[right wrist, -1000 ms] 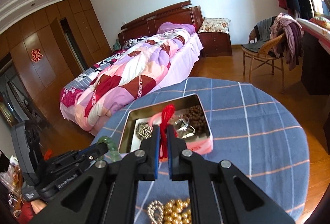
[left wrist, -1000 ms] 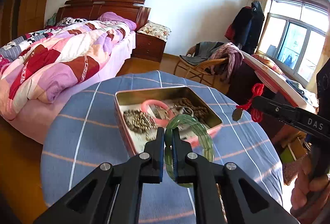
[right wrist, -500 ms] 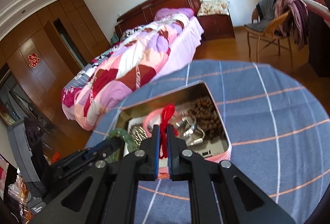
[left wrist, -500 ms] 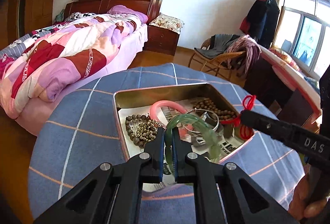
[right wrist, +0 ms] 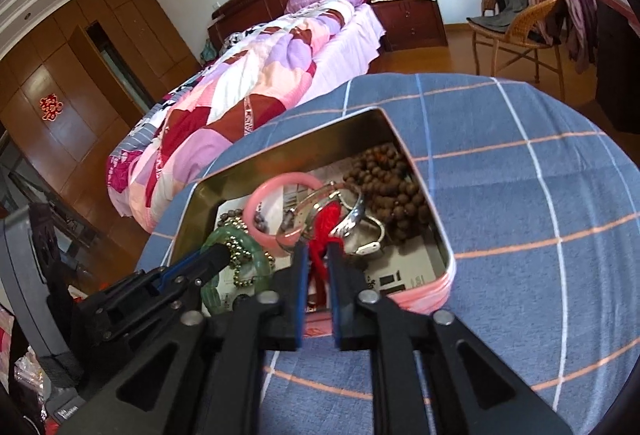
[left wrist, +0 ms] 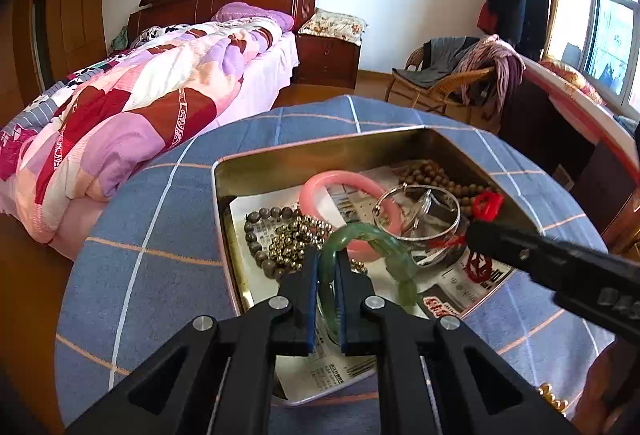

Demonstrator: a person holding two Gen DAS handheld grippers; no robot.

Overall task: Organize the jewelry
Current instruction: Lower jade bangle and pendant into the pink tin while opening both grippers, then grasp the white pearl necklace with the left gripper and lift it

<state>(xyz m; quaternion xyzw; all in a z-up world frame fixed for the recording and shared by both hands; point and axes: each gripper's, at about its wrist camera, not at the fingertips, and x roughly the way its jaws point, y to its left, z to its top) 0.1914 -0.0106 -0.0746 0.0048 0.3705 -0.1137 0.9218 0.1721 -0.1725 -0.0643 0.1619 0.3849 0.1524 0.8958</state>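
An open metal tin (left wrist: 320, 151) (right wrist: 436, 227) sits on the blue checked tablecloth. It holds a pink bangle (left wrist: 340, 183) (right wrist: 256, 203), a silver bangle (left wrist: 424, 211), brown wooden beads (right wrist: 384, 179) and small metallic bead strings (left wrist: 288, 239). My left gripper (left wrist: 327, 255) is shut on a green jade bangle (left wrist: 384, 239) (right wrist: 236, 235), low over the tin's near side. My right gripper (right wrist: 316, 251) is shut on a red cord ornament (right wrist: 326, 223) (left wrist: 486, 205), held over the tin's right part beside the silver bangle.
Gold beads (left wrist: 552, 395) lie on the cloth at the lower right of the left wrist view. The round table (right wrist: 540, 195) stands next to a bed (left wrist: 140, 95). A wicker chair with clothes (left wrist: 456, 83) and a dark desk (left wrist: 560, 131) stand behind it.
Both grippers have moved forward and down over the tin, still holding their items. The green bangle and the red cord now hang just above the jewelry inside.
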